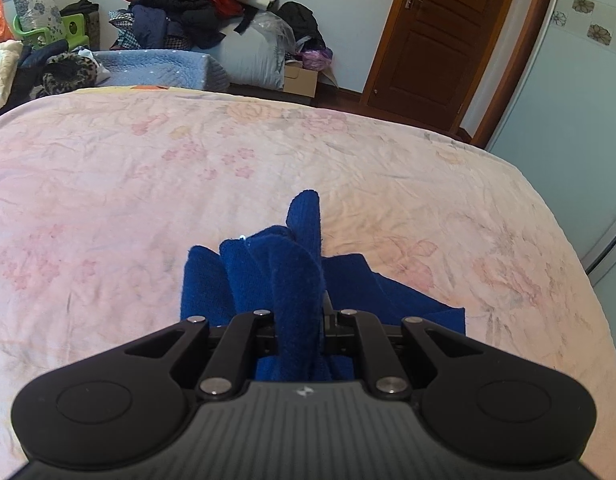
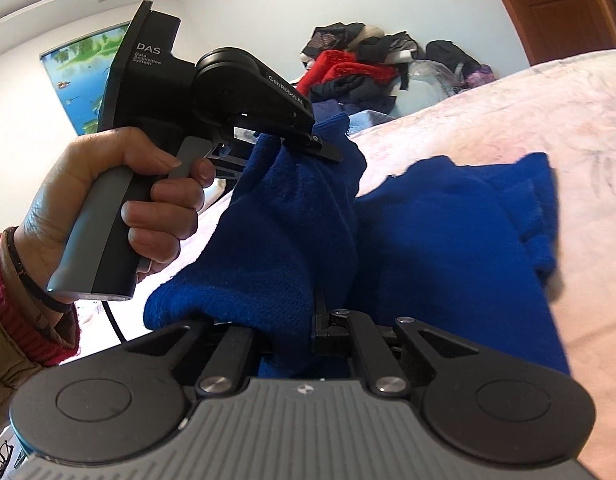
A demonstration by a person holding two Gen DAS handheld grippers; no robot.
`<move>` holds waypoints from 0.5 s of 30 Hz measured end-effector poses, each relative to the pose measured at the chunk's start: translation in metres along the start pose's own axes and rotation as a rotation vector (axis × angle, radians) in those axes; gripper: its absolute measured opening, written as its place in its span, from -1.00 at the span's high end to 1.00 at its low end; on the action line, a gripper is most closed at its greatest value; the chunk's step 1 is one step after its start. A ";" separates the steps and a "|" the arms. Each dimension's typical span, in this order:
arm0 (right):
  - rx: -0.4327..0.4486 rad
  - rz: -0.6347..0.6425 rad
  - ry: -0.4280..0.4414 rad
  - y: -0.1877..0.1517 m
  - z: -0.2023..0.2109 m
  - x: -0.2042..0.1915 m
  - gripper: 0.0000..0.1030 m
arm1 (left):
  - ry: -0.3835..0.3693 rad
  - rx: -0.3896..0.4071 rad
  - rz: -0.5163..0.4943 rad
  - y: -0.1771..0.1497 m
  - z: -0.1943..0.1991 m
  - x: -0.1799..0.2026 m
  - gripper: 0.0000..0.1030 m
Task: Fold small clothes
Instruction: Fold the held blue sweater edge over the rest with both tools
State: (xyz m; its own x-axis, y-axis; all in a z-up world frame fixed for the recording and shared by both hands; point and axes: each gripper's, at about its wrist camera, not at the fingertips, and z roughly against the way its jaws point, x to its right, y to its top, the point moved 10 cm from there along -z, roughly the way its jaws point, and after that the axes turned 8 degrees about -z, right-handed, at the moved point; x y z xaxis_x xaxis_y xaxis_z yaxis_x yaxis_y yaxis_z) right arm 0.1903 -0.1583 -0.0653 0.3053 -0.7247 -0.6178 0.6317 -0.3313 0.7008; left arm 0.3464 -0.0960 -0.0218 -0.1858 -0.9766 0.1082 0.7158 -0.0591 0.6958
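A small dark blue knitted garment lies bunched on the pink floral bedsheet. My left gripper is shut on a fold of it, and the cloth rises between the fingers. In the right wrist view the left gripper pinches one edge of the blue garment and lifts it off the bed. My right gripper is shut on another edge of the same garment, close to the camera. The fingertips of both are hidden by the cloth.
A heap of red, black and dark clothes sits on bedding beyond the bed's far edge. A wooden door stands at the back right. A cardboard box is on the floor. A person's hand holds the left gripper's handle.
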 end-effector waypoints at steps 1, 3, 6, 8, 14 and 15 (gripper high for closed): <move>0.001 -0.003 -0.003 0.001 0.002 0.002 0.86 | -0.001 -0.003 -0.004 0.000 -0.002 0.003 0.80; 0.003 -0.008 -0.006 -0.001 0.007 0.004 0.86 | -0.002 -0.008 -0.014 0.000 -0.005 0.010 0.80; 0.006 -0.021 -0.013 -0.001 0.009 0.005 0.86 | -0.003 -0.018 -0.021 -0.001 -0.011 0.018 0.80; 0.008 -0.029 -0.015 -0.001 0.011 0.007 0.86 | -0.005 -0.022 -0.025 -0.002 -0.015 0.023 0.80; 0.006 -0.055 -0.023 0.001 0.012 0.010 0.86 | -0.017 -0.043 -0.023 -0.005 -0.026 0.036 0.80; 0.007 -0.059 -0.025 0.000 0.013 0.011 0.86 | -0.018 -0.047 -0.023 -0.006 -0.028 0.038 0.80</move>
State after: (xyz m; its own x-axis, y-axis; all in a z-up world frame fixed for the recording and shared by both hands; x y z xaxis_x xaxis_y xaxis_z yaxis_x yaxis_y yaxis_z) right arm 0.1847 -0.1743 -0.0671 0.2498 -0.7182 -0.6494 0.6432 -0.3783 0.6658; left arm 0.3542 -0.1383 -0.0417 -0.2140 -0.9711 0.1056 0.7418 -0.0912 0.6644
